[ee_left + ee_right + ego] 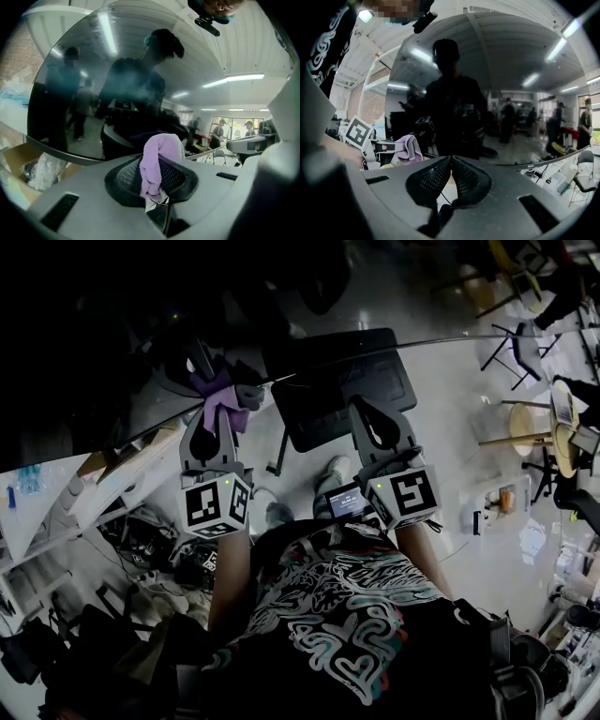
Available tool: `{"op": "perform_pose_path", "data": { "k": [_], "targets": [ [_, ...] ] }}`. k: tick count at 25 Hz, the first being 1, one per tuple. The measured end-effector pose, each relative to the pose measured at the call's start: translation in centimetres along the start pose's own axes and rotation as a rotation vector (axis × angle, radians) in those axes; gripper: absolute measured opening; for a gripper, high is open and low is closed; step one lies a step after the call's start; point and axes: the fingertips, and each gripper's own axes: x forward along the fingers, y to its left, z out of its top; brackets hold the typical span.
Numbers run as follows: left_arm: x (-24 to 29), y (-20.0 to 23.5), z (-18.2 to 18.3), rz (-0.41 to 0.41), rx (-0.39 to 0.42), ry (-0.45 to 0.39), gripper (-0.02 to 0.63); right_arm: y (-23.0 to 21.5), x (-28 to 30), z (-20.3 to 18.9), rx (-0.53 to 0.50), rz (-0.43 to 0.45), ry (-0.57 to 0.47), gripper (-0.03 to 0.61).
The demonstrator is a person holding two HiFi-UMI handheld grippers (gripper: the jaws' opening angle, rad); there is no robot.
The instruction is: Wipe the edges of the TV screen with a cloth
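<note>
Shiny pale floor (450, 427) fills the head view, with a wooden stool (527, 432) far off to the right. On the left is a messy white shelf (56, 512) with wires under it. Most of the far left is dark, and that dark part is the TV (75, 352). Its thin edge runs in a long curve from the left to the far right.

From the head view the TV looks only black. Both gripper views show more. In them the glass acts like a mirror, with long roof lights and the dark shape of a person in it. Only the left gripper view shows a brown box (18, 159) below the TV on the left, and people (220, 131) standing far off on the right. Only the right gripper view shows the left gripper from the side, along with its marker cube (357, 132).

The left gripper (218, 413) is clamped on a purple cloth (230, 397). One end of the cloth sticks up past the jaw tips, right at the low edge of the TV.

The right gripper (370, 413) is just to the right, near the same edge. Its jaws are pressed together with nothing held between them
</note>
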Motion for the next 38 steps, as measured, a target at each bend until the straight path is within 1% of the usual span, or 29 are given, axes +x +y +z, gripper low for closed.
{"op": "perform_pose_path", "data": {
  "k": [4,7,9,14,22,35,38],
  "targets": [
    [0.3,-0.7,0.0,-0.016,-0.028,-0.005,0.063,-0.5,-0.2,0.4,0.0,-0.008,-0.023,0.032],
    [0.6,-1.3,0.0,-0.026,-0.055,-0.007,0.063,-0.8,0.0,1.6,0.011,-0.015,-0.084,0.032],
    [0.8,-1.7,0.0,-0.034,-0.099,-0.01,0.063,-1.1,-0.1,1.9,0.013,-0.019,-0.093,0.032],
    [1.3,-2.4,-0.4,-0.044,-0.244,-0.02,0.063,-2.0,-0.2,1.8,0.016,-0.026,-0.092,0.032],
    [1.9,-3.4,-0.5,-0.056,-0.368,-0.031,0.063,-3.0,-0.5,1.8,0.027,-0.032,-0.097,0.032],
    [3.5,-6.2,-0.9,-0.097,-0.449,-0.008,0.063,-5.2,-1.2,1.6,0.041,-0.061,-0.108,0.032],
    [4.1,-7.1,-1.1,-0.114,-0.462,0.0,0.063,-5.9,-1.4,1.0,0.045,-0.07,-0.088,0.032]
  ]
}}
